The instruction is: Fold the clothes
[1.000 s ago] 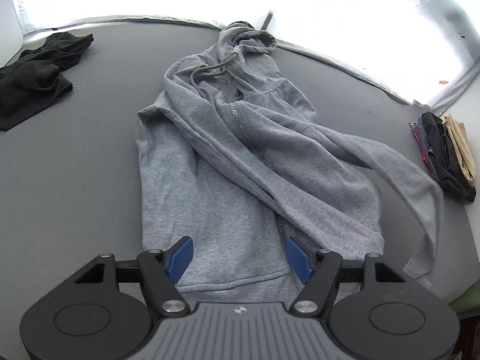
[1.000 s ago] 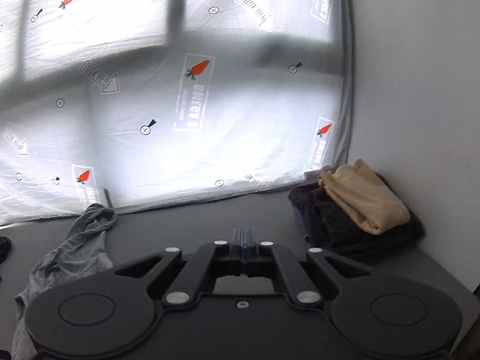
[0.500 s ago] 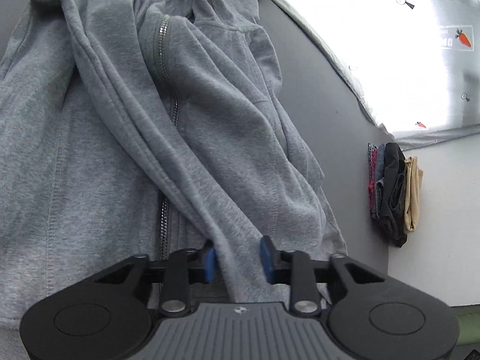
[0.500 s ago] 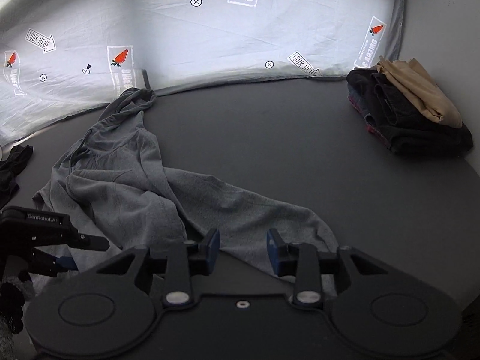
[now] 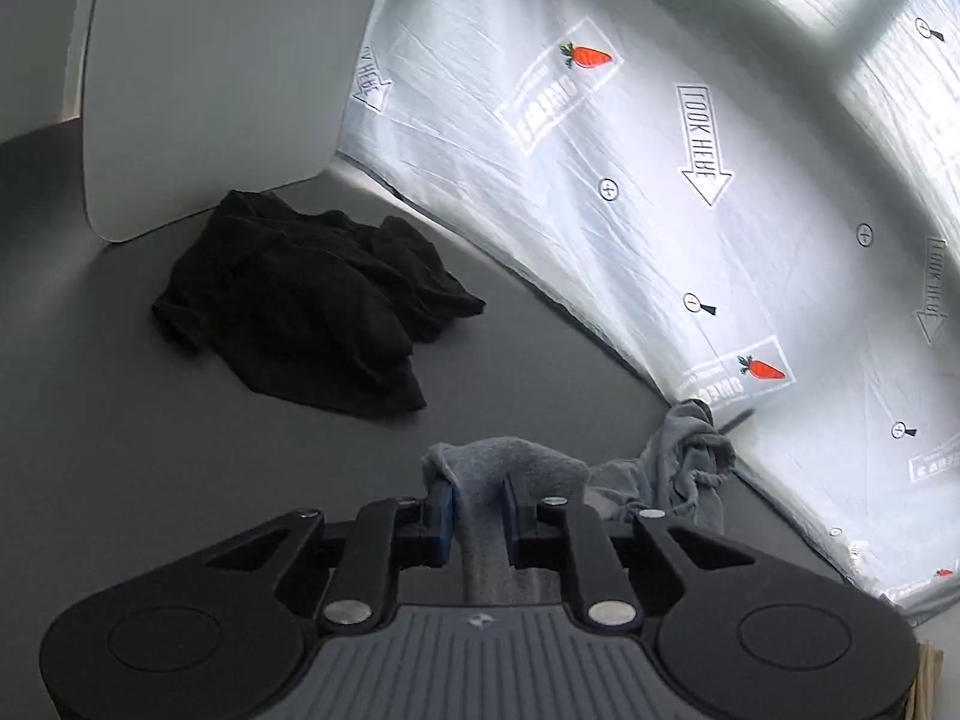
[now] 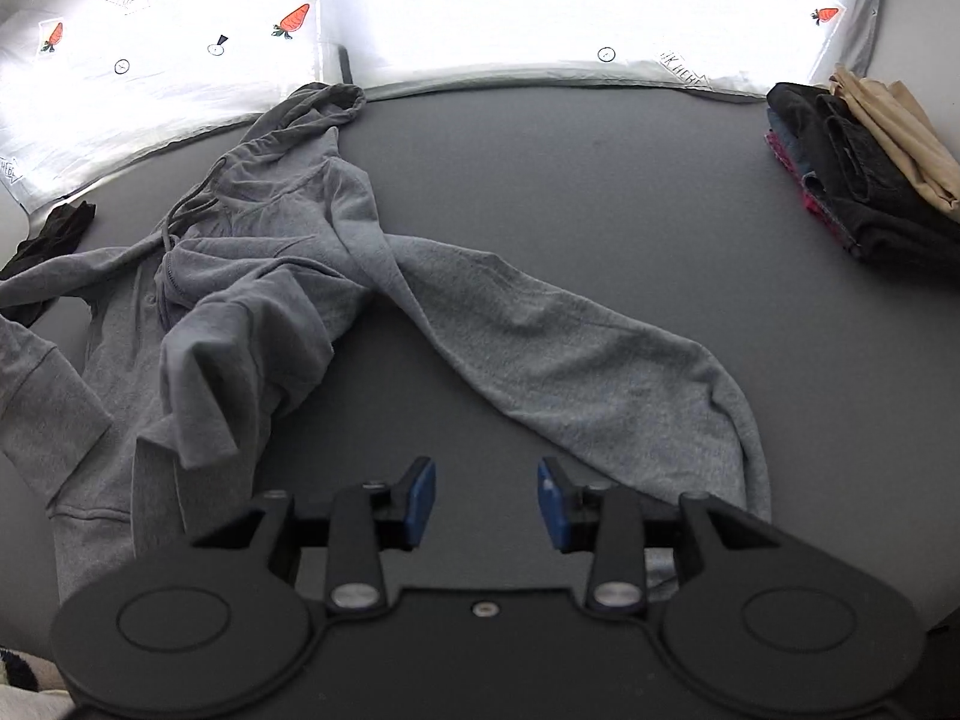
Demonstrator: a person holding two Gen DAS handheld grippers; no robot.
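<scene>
A grey zip hoodie [image 6: 270,276] lies rumpled on the dark grey table [image 6: 600,180], hood toward the back. One sleeve [image 6: 570,360] stretches out to the right. My left gripper [image 5: 478,504] is shut on a fold of the hoodie's grey fabric [image 5: 510,468] and holds it lifted; the hood [image 5: 690,456] shows just beyond it. My right gripper [image 6: 485,498] is open and empty, low over the table just in front of the right sleeve's cuff end.
A crumpled black garment [image 5: 312,300] lies at the table's left back, also seen in the right wrist view [image 6: 48,234]. A stack of folded clothes [image 6: 864,162] sits at the right back. A white printed sheet [image 5: 660,180] hangs behind the table.
My left gripper closed on the hoodie fabric and lifted it, swinging its view toward the back left. My right gripper opened wider and came nearer the right sleeve.
</scene>
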